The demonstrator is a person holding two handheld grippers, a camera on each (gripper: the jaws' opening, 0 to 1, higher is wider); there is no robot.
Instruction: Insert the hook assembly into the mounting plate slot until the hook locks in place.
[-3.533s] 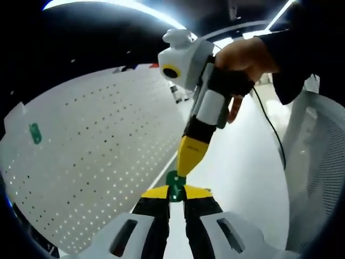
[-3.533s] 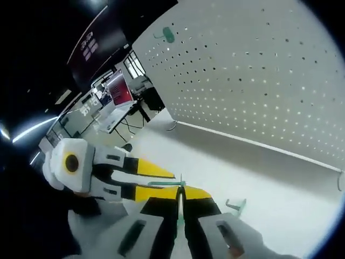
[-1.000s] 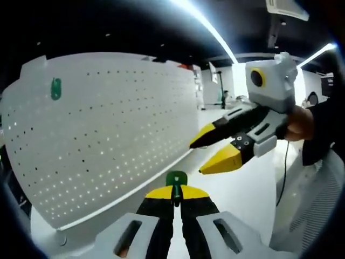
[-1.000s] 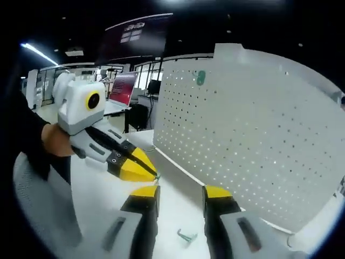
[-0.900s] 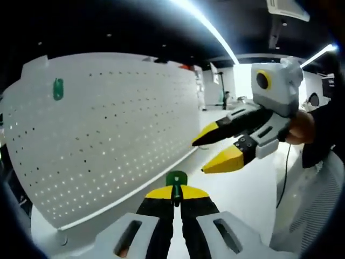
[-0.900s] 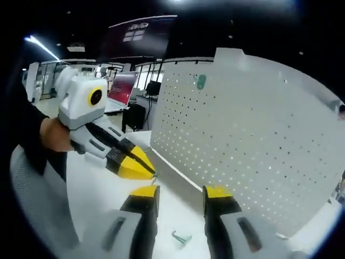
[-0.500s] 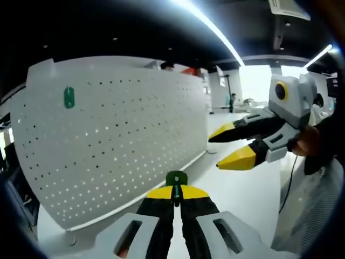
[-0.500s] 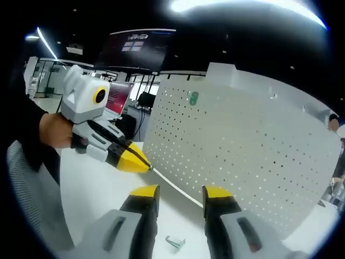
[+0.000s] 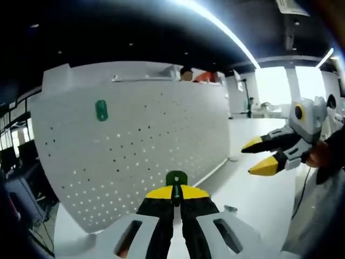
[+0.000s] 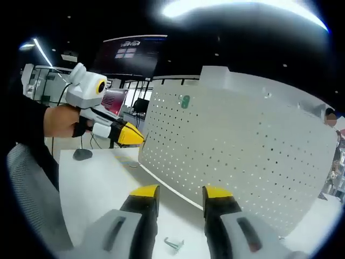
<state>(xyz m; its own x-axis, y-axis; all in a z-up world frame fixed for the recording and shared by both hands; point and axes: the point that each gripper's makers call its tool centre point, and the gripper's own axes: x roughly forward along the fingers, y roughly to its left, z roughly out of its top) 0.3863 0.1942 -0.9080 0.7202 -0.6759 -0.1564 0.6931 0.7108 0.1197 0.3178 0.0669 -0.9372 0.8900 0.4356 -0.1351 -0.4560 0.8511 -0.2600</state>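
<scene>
The green hook (image 9: 176, 178) sits pinched between the yellow tips of the left gripper (image 9: 176, 195), whose jaws are closed on it, its rounded head standing just above the tips; it is held in the air in front of the white pegboard (image 9: 135, 145), apart from it; another green hook (image 9: 101, 110) is already on the board, high up near its left end in the left gripper view — the same piece shows near the upper left of the board in the right gripper view; a second small hook part (image 10: 173, 244) lies loose on the white table (image 10: 97, 189) between the jaws of the right gripper (image 10: 180, 194), which stand parted with nothing between them; a person's hand (image 10: 62, 123) holds the left gripper off to the left in the right gripper view; a mesh chair back (image 10: 32, 199) sits at the table's near edge.
</scene>
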